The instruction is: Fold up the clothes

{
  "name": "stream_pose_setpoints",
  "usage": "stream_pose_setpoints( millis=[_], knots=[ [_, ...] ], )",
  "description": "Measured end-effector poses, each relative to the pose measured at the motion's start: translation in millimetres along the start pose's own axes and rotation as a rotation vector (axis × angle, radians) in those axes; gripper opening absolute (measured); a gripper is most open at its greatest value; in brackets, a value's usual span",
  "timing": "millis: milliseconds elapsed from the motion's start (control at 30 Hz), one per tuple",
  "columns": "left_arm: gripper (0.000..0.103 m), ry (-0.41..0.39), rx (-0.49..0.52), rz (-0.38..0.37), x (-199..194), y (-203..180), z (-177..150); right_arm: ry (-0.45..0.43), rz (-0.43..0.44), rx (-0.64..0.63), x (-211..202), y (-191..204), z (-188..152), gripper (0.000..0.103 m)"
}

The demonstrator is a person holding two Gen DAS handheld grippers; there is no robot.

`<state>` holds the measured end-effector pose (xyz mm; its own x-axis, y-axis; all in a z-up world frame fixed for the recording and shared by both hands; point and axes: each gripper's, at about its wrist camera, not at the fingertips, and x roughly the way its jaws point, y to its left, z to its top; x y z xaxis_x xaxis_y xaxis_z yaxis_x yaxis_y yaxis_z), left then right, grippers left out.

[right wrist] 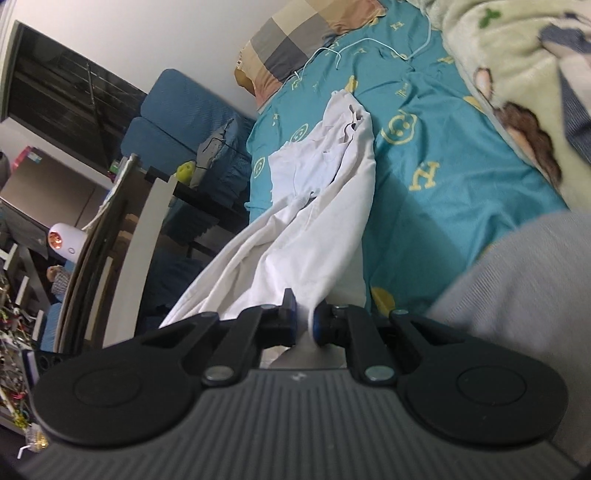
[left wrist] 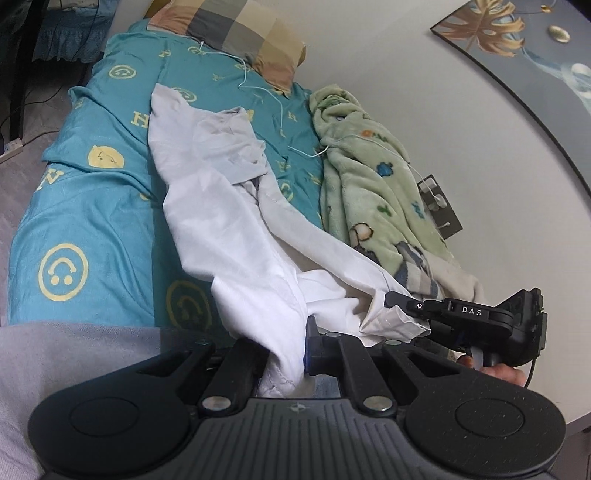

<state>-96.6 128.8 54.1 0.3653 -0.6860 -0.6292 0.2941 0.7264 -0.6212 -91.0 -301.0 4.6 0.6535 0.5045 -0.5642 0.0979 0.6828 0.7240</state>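
A white garment [left wrist: 221, 206] lies crumpled lengthwise on the teal bed cover [left wrist: 92, 206]. My left gripper [left wrist: 286, 354] is shut on the garment's near edge, cloth bunched between its fingers. My right gripper [left wrist: 399, 306] shows at the right of the left wrist view, pinching another corner of the same garment. In the right wrist view the right gripper [right wrist: 304, 317] is shut on the white garment [right wrist: 314, 206], which stretches away over the bed cover [right wrist: 443, 184].
A green fleece blanket [left wrist: 369, 177] lies along the wall side. A checked pillow [left wrist: 240, 33] sits at the bed's head with a white cable [left wrist: 266, 88] beside it. Grey cloth [left wrist: 55, 354] lies at the near end. Blue seats [right wrist: 177, 122] and cluttered furniture stand left of the bed.
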Motion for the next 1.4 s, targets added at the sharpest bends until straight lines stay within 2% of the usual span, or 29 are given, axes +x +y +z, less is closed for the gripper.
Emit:
stream_pose_setpoints(
  millis=[133,233,400,600,767,933,1067,1167,1233,1267,1333,1400],
  knots=[
    [0.006,-0.069,-0.019,-0.010,1.7,0.6,12.1,-0.012,0.011,0.032,2.6,-3.9,14.6,0.011],
    [0.006,-0.136,-0.027,-0.027,14.2,1.9,42.3,-0.034,0.004,0.034,19.7,4.3,44.3,0.011],
    [0.007,-0.232,-0.055,-0.009,59.7,20.4,110.9,-0.070,-0.009,0.063,76.8,6.5,109.1,0.011],
    [0.007,-0.260,-0.084,0.053,138.5,73.5,185.6,-0.115,-0.043,0.074,163.4,-12.6,177.1,0.011],
    [0.007,-0.256,-0.082,0.120,206.6,121.9,234.9,-0.086,-0.107,0.040,238.7,-35.1,211.8,0.011],
    [0.007,-0.216,-0.076,0.188,265.2,167.6,250.1,-0.054,-0.153,0.011,297.0,-60.0,225.0,0.012],
    [0.009,-0.181,-0.088,0.192,290.3,186.5,249.3,-0.029,-0.156,0.043,314.1,-75.3,225.5,0.013],
    [0.022,-0.171,-0.045,0.199,294.6,181.7,245.8,-0.028,-0.131,0.073,312.1,-78.1,227.9,0.013],
    [0.037,-0.173,-0.011,0.215,289.5,171.3,240.6,-0.030,-0.120,0.080,307.4,-76.7,226.9,0.014],
    [0.040,-0.177,0.009,0.228,285.1,164.6,236.9,-0.032,-0.114,0.077,304.9,-75.0,226.8,0.015],
    [0.053,-0.185,0.050,0.255,276.2,151.3,229.4,-0.043,-0.111,0.059,296.7,-69.7,225.5,0.023],
    [0.058,-0.192,0.073,0.274,266.6,139.7,220.7,-0.060,-0.113,0.033,286.2,-63.2,223.5,0.039]
  ],
)
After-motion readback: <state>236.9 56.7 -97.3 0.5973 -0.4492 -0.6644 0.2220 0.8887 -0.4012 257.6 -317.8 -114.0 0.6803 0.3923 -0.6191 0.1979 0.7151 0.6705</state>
